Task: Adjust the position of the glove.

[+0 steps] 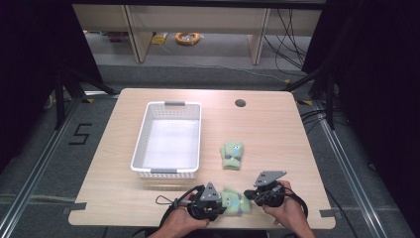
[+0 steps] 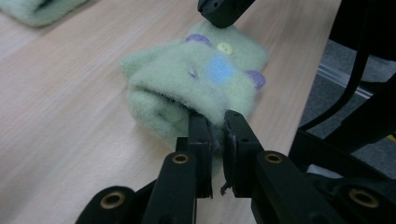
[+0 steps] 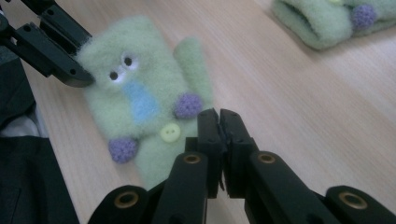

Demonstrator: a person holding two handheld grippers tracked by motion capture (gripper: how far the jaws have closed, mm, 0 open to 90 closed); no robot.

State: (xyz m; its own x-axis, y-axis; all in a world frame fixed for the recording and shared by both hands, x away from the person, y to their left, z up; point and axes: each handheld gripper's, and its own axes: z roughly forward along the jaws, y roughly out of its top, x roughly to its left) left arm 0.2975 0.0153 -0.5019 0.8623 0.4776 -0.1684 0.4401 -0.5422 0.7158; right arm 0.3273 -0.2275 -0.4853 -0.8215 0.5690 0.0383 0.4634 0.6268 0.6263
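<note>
green fleece mitten (image 1: 233, 201) with a monster face lies flat at the table's (image 1: 277, 134) near edge, between the two grippers. left gripper (image 1: 221, 205) is at its left end, jaws clamped on the fuzzy cuff edge; left gripper view shows fleece pinched between the black pads (image 2: 201, 133). right gripper (image 1: 249, 195) sits at the mitten's right end, jaws pressed together; right gripper view shows them closed just beside the yellow button (image 3: 170, 132), fabric edge right at the tips, cannot tell if any fleece is caught. mitten's long axis runs left-right across the high view, cuff toward the left gripper, thumb sticking out toward the far side. right gripper view gives face detail: two eyes, blue nose patch, purple pompoms. left gripper view shows the open folded cuff instead. second matching mitten (image 1: 232, 154) lies farther up the table, well apart, right of the white plastic basket (image 1: 141, 134).
</note>
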